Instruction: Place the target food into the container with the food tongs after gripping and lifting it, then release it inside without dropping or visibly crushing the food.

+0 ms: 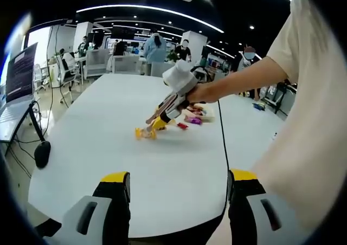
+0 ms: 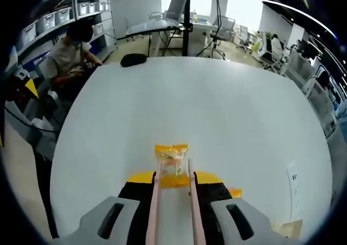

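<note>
In the right gripper view, the right gripper [image 2: 172,188] is clamping a pair of pink food tongs [image 2: 172,212], whose two arms are running forward to a yellow snack packet [image 2: 172,163] lying on the white desk [image 2: 217,109]. The packet's near end is sitting between the tong tips, its long axis in line with them. In the left gripper view, the left gripper [image 1: 178,186] is idling with fingers [image 1: 115,186] wide apart, well short of the packet [image 1: 146,131]. The container isn't identifiable.

My left gripper [image 1: 173,191] hangs back with jaws spread wide. My right gripper [image 2: 172,193] reaches out at arm's length, jaws drawn in on the pink tongs [image 2: 172,212], tilted downward.
</note>
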### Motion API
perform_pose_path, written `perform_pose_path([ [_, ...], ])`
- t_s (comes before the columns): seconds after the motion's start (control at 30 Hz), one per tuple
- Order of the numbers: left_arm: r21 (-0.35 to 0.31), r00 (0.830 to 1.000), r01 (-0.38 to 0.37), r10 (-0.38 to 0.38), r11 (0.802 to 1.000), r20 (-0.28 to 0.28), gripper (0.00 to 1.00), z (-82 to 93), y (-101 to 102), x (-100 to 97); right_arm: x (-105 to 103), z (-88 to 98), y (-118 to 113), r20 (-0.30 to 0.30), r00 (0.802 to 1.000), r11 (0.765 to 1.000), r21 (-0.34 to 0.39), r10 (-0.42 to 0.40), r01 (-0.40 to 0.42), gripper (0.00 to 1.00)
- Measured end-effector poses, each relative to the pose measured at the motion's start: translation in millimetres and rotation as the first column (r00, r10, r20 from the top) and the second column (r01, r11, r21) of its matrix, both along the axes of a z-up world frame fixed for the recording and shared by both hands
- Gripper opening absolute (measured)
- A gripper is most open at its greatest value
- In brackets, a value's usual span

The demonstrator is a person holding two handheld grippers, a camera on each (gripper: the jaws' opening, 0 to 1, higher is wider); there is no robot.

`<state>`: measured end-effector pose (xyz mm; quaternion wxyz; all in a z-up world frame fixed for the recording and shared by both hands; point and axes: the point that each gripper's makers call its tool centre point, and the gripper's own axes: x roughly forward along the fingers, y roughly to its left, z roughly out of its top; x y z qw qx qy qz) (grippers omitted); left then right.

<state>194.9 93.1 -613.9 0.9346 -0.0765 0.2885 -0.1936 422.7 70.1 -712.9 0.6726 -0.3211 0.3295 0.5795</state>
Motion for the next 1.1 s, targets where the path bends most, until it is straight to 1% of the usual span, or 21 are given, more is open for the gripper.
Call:
perform_pose_path([
  [0.1, -0.007, 1.0, -0.006, 0.006, 1.0, -0.001, 0.72, -0.7, 1.8, 0.0, 0.4, -4.1, 1.4, -0.001, 1.0, 1.0, -0.017, 0.011, -0.011, 0.26],
  [0.17, -0.009, 1.0, -0.009, 0.009, 1.0, -0.004, 0.72, -1.2, 1.9, -0.4, -4.1, -8.5, 2.4, -0.027, 0.999, 0.999, -0.03, 0.025, -0.025, 0.26],
  [0.23, -0.011, 1.0, -0.015, 0.015, 1.0, -0.002, 0.72, -1.2, 3.9, -0.1, -5.1, -12.7, 3.1, -0.008, 0.999, 0.998, -0.051, 0.046, -0.046, 0.26],
  [0.37, -0.015, 1.0, -0.031, 0.031, 0.999, -0.002, 0.72, -1.9, 8.6, -0.2, -7.3, -18.6, 4.0, -0.003, 0.998, 0.995, -0.083, 0.06, -0.06, 0.26],
  [0.47, -0.017, 0.999, -0.031, 0.031, 0.999, -0.008, 0.72, -4.8, 10.4, -1.2, -10.3, -19.8, 5.0, -0.02, 0.998, 0.994, -0.086, 0.066, -0.068, 0.27],
  [0.57, -0.019, 1.0, -0.028, 0.028, 0.999, -0.011, 0.72, -6.0, 10.9, -1.0, -13.3, -23.8, 3.6, -0.022, 0.996, 0.991, -0.107, 0.082, -0.084, 0.27],
  [0.7, -0.019, 1.0, -0.025, 0.025, 1.0, -0.009, 0.72, -5.6, 11.5, 1.6, -14.7, -25.8, 2.3, -0.025, 0.995, 0.989, -0.112, 0.093, -0.095, 0.27],
  [0.87, -0.02, 1.0, -0.022, 0.022, 1.0, -0.008, 0.72, -5.2, 10.7, 3.4, -12.0, -26.5, 2.2, -0.021, 0.996, 0.99, -0.108, 0.083, -0.085, 0.27],
  [1.0, -0.017, 1.0, -0.026, 0.026, 1.0, -0.004, 0.65, -3.4, 12.1, 3.4, -11.8, -27.8, 2.5, -0.02, 0.997, 0.991, -0.107, 0.079, -0.081, 0.27],
  [1.1, -0.021, 0.999, -0.037, 0.037, 0.999, -0.006, 0.66, -3.1, 14.3, 3.3, -10.7, -29.5, 3.0, -0.022, 0.997, 0.992, -0.101, 0.07, -0.072, 0.26],
])
